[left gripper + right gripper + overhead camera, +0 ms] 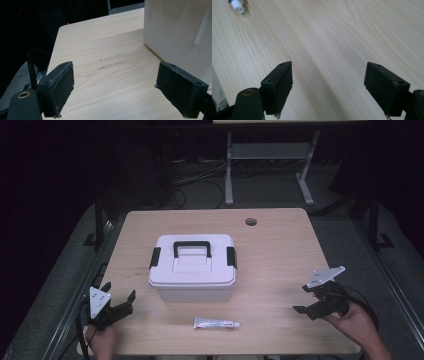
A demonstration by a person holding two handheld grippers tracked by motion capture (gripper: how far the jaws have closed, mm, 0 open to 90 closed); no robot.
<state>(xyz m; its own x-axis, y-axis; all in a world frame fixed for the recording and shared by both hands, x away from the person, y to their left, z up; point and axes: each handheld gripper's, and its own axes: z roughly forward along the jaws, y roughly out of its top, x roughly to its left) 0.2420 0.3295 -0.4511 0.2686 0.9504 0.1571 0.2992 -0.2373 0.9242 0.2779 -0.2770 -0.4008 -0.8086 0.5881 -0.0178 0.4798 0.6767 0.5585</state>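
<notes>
From the high view nothing looks begun: the latched white box (192,266) sits mid-table, the tube (216,323) by the near edge, with the left gripper (119,301) and right gripper (303,299) wide and empty near the near corners, as each gripper view confirms.

A lidded box (192,266) sits at the middle of the table (280,250). A tube (216,323) lies flat on the near side of the box, just apart from it, its cap toward the right. The left gripper (119,299) is at the near left corner, the right gripper (303,299) near the near right edge, both well apart from the tube. A hole (251,222) lies far right of the box.
</notes>
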